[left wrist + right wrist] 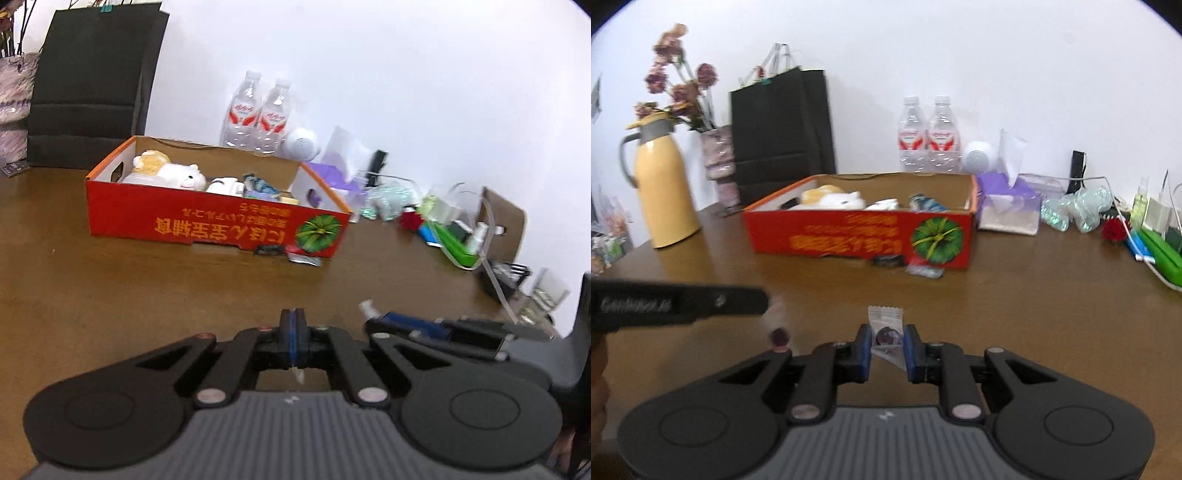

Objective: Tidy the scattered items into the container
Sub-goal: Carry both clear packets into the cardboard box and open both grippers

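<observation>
Tidying partly done, judging by the layout. Ahead of both grippers and well apart from them, the red cardboard box (218, 225) on the brown table (92, 295), already holding a white plush toy (173, 171), a white object and some blue packets. Left undone: a small dark item (269, 251) and a silvery packet (304, 259) on the table right against the near wall of the box, plus the two pieces now in the grippers.

Right gripper (888, 343) clamped on a small wrapped sweet (888, 336), dark and round in a clear wrapper, with the crimped wrapper end poking out beyond the fingertips. Left gripper (293, 325) pinched fully together, with only thin slivers of clear wrapper showing at the pads. In the right wrist view, a second sweet (779, 335) hanging blurred under that gripper's tip, so probably gripped by its wrapper edge alone.

Pose: both grippers side by side above the table, close together, pointing forward and tilted downward toward the box. Box slightly left of centre ahead of the left gripper, roughly dead ahead of the right one. Neither gripper over the box opening yet. Part of a hand dimly visible at the far left edge of the right wrist view. Much motion blur in both views.
</observation>
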Demonstrator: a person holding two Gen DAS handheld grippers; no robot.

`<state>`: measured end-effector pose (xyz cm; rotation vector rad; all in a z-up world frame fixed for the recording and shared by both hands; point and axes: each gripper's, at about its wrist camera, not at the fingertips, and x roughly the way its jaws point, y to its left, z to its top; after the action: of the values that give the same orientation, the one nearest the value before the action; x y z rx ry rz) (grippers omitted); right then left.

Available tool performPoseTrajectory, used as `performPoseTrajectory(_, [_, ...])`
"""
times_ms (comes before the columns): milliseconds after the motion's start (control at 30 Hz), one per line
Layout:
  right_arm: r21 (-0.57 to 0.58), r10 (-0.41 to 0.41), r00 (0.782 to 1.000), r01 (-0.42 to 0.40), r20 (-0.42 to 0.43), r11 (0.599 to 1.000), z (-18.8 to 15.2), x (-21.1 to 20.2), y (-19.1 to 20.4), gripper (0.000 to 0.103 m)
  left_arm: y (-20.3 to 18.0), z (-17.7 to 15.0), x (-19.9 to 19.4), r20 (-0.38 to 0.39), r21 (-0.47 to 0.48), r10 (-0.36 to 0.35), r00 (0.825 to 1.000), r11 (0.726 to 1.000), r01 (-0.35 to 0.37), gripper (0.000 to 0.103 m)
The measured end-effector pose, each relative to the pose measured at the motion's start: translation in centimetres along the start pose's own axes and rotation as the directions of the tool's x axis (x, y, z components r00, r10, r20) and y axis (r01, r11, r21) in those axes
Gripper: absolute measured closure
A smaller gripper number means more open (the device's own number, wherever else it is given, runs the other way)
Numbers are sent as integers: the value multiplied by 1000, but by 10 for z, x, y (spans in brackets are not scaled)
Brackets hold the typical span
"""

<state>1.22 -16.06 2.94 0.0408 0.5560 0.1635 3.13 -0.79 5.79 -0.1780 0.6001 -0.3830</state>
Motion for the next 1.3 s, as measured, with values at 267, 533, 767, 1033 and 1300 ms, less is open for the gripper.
performPoseTrajectory(267, [7,-19,995,18,95,1000,65,-28,-8,86,5,96,-18,114,50,-90,989,995,85,102])
performPoseTrajectory(533, [79,-52,997,56,-54,995,180,85,-50,86,41,208,99,-12,123,83,996,989,-81,102])
performPoseTrajectory(767, [61,-102,954,125,-283,990,206,200,-59,86,79,204,208,-196,111,180,964,981,-161,102])
performPoseTrajectory(1033, [103,-82,925,128,-371,986,206,241,-58,44,99,206,190,-200,169,189,961,973,-156,49])
performPoseTrajectory(1300, [74,-68,885,115,-460,991,202,222,-38,35,107,206,167,-286,153,251,925,965,-215,25])
